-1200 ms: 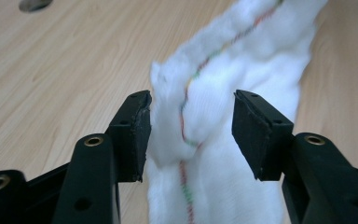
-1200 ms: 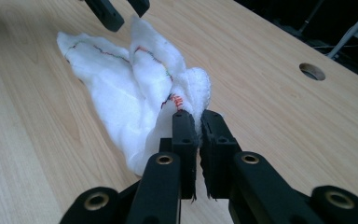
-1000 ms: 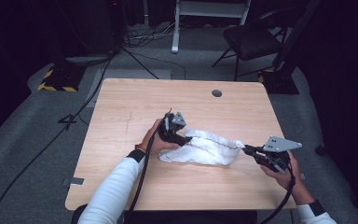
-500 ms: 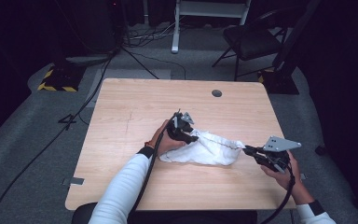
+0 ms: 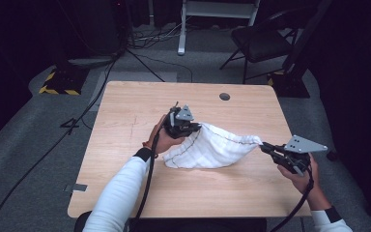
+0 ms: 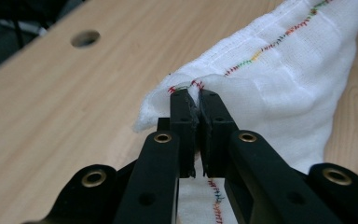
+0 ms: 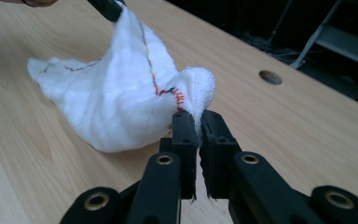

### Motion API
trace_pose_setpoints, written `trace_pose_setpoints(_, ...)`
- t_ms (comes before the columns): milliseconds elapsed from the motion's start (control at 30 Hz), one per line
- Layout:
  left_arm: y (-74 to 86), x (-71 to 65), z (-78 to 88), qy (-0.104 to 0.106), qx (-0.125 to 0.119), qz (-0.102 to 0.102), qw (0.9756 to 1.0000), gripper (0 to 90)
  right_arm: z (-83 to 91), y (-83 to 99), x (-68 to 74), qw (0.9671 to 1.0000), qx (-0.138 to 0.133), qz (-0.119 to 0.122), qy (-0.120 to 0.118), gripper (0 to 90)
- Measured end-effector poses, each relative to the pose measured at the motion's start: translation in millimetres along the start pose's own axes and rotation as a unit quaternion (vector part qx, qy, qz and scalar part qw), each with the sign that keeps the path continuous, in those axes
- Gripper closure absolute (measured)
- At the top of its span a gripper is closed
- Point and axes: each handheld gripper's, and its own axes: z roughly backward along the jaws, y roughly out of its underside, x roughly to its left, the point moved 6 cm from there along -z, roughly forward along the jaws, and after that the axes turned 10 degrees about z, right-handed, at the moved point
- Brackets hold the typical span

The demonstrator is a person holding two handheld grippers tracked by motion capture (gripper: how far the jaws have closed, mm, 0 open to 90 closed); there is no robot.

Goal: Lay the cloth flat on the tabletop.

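The light wooden counter (image 5: 125,183) carries a white woven cloth with coloured edge stitching (image 5: 212,150), its long axis running between the hands, lower fold resting near the middle. The left tool (image 5: 192,128) pinches one hem corner; its jaws have just been closing on it. The right tool (image 5: 262,145) grips the opposite corner. Compared with a second ago, the left corner is raised.

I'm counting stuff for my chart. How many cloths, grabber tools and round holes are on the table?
White cloth: 1
Grippers: 2, the left gripper and the right gripper, each shut on an edge of the cloth
Round hole in the table: 1
Total: 4
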Motion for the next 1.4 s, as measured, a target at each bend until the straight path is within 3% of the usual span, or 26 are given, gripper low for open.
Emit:
trace_pose_setpoints(33,0.0,0.0,0.0,0.0,0.0,0.0,1.0,85.3,0.0,0.0,0.0,1.0,0.0,0.0,0.0,85.4)
trace_pose_setpoints(133,-15.8,-8.0,39.3,-0.016,-0.032,-0.024,0.9991,85.3,14.4,-17.8,-4.0,0.9995,-0.028,0.004,0.011,85.5)
trace_pose_setpoints(200,-19.0,-10.7,48.4,-0.018,-0.041,-0.029,0.9986,85.4,22.4,-28.8,-4.8,0.9989,-0.041,0.008,0.02,85.5)
trace_pose_setpoints(233,-24.6,-15.9,65.5,-0.029,-0.053,-0.041,0.9973,85.4,27.7,-35.9,-4.8,0.9985,-0.049,0.01,0.023,85.5)
trace_pose_setpoints(333,-30.4,-26.7,87.9,-0.038,-0.07,-0.055,0.9953,85.5,39.7,-50.9,-4.5,0.9973,-0.064,0.018,0.032,85.5)
trace_pose_setpoints(367,-30.4,-26.7,87.9,-0.038,-0.07,-0.055,0.9953,85.5,44.2,-55.8,-3.9,0.9969,-0.069,0.018,0.034,85.6)
trace_pose_setpoints(400,-32.7,-35.0,101.5,-0.041,-0.083,-0.063,0.9938,85.5,48.6,-60.3,-3.3,0.9964,-0.075,0.018,0.037,85.5)
trace_pose_setpoints(433,-32.7,-35.0,101.5,-0.041,-0.083,-0.063,0.9938,85.5,52.9,-64.5,-2.2,0.9959,-0.08,0.019,0.037,85.5)
trace_pose_setpoints(500,-33.0,-49.3,121.1,-0.047,-0.1,-0.074,0.9912,85.6,61.2,-72.0,1.9,0.995,-0.089,0.021,0.039,85.5)
trace_pose_setpoints(700,-29.2,-70.3,150.0,-0.055,-0.121,-0.074,0.9884,85.5,79.4,-90.8,21.1,0.9932,-0.106,0.037,0.028,85.5)
trace_pose_setpoints(833,-20.7,-83.7,167.7,-0.069,-0.133,-0.06,0.987,85.5,82.8,-98.8,33.8,0.9931,-0.108,0.043,0.019,85.5)
trace_pose_setpoints(1000,-5.5,-89.3,170.9,-0.076,-0.122,-0.055,0.9881,85.5,82.5,-101.9,45.0,0.9932,-0.106,0.047,0.005,85.6)
trace_pose_setpoints(1033,1.5,-84.9,166.0,-0.085,-0.115,-0.053,0.9884,85.5,76.0,-100.5,46.3,0.994,-0.1,0.044,-0.001,85.5)
trace_pose_setpoints(1100,5.4,-80.1,161.8,-0.083,-0.112,-0.041,0.9895,85.5,72.4,-99.3,45.6,0.9945,-0.096,0.042,-0.002,85.5)
trace_pose_setpoints(1133,13.4,-65.2,149.4,-0.092,-0.105,-0.024,0.9899,85.5,57.3,-94.5,40.7,0.9964,-0.08,0.029,-0.007,85.5)
trace_pose_setpoints(1200,15.8,-59.5,144.1,-0.094,-0.103,-0.019,0.99,85.5,42.4,-90.1,34.2,0.9976,-0.065,0.023,-0.004,85.5)
trace_pose_setpoints(1233,22.1,-42.2,127.6,-0.115,-0.086,-0.014,0.9895,85.5,32.6,-87.4,29.5,0.9982,-0.057,0.017,-0.004,85.5)
trace_pose_setpoints(1300,26.4,-23.0,109.9,-0.123,-0.075,0.0,0.9895,85.5,11.0,-81.1,17.8,0.9992,-0.039,0.009,0.004,85.5)
trace_pose_setpoints(1333,26.4,-23.0,109.9,-0.123,-0.075,0.0,0.9895,85.5,-1.0,-77.8,11.0,0.9995,-0.031,0.001,0.006,85.5)
trace_pose_setpoints(1367,27.9,-10.0,99.1,-0.127,-0.066,0.01,0.9896,85.5,-1.0,-77.8,11.0,0.9995,-0.031,0.001,0.006,85.5)
trace_pose_setpoints(1400,28.0,-0.4,90.8,-0.127,-0.065,0.019,0.9895,85.5,-28.5,-70.6,-4.7,0.9999,-0.004,-0.008,0.013,85.5)
